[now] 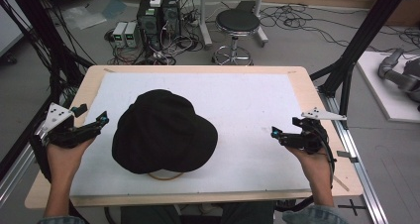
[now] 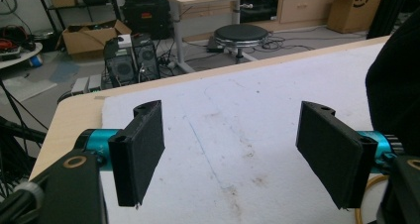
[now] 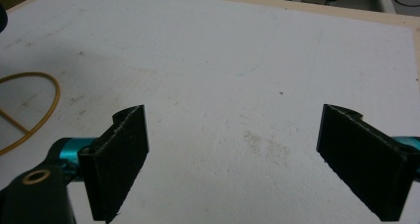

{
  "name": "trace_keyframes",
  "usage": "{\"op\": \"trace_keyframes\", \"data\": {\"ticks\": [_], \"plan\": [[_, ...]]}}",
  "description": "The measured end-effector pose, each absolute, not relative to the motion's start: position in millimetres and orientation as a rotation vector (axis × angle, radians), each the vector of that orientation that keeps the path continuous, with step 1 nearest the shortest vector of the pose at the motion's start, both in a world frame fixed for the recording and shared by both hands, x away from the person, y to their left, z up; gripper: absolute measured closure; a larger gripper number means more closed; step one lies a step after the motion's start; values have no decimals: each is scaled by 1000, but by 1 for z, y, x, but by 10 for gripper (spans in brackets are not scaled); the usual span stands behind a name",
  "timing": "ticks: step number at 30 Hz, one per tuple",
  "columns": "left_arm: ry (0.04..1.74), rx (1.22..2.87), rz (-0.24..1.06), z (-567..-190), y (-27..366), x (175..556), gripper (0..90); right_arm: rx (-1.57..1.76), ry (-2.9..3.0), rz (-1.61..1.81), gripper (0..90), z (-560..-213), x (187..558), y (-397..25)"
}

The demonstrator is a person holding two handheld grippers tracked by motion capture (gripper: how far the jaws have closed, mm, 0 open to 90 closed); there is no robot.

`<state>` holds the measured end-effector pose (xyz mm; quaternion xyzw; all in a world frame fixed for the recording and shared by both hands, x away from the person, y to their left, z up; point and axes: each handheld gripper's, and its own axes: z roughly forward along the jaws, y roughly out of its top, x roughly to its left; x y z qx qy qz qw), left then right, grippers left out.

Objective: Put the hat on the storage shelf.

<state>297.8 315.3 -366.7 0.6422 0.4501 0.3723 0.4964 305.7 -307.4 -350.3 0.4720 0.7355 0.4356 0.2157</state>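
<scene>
Black hat (image 1: 163, 132) between two wide-open claws — left (image 1: 101, 119), right (image 1: 275, 133).

The black hat (image 1: 163, 132) lies in front of me on the white sheet (image 1: 247, 105) that covers the counter (image 1: 302, 83), a little left of the middle; it is soft, matte cloth with a rounded crown and a wide floppy brim, resting crown up and slightly slumped; a thin tan ring (image 1: 166, 175) peeks out from under its near edge, touching the sheet; the same ring (image 3: 29, 110) lies flat, partly cut off at the frame's edge.
</scene>
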Motion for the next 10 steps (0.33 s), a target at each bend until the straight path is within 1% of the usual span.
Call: {"op": "trace_keyframes", "data": {"ticks": [10], "plan": [[1088,1558,904,-366,316,297,270,1308,2037,1213,125,-349,306,-306]]}}
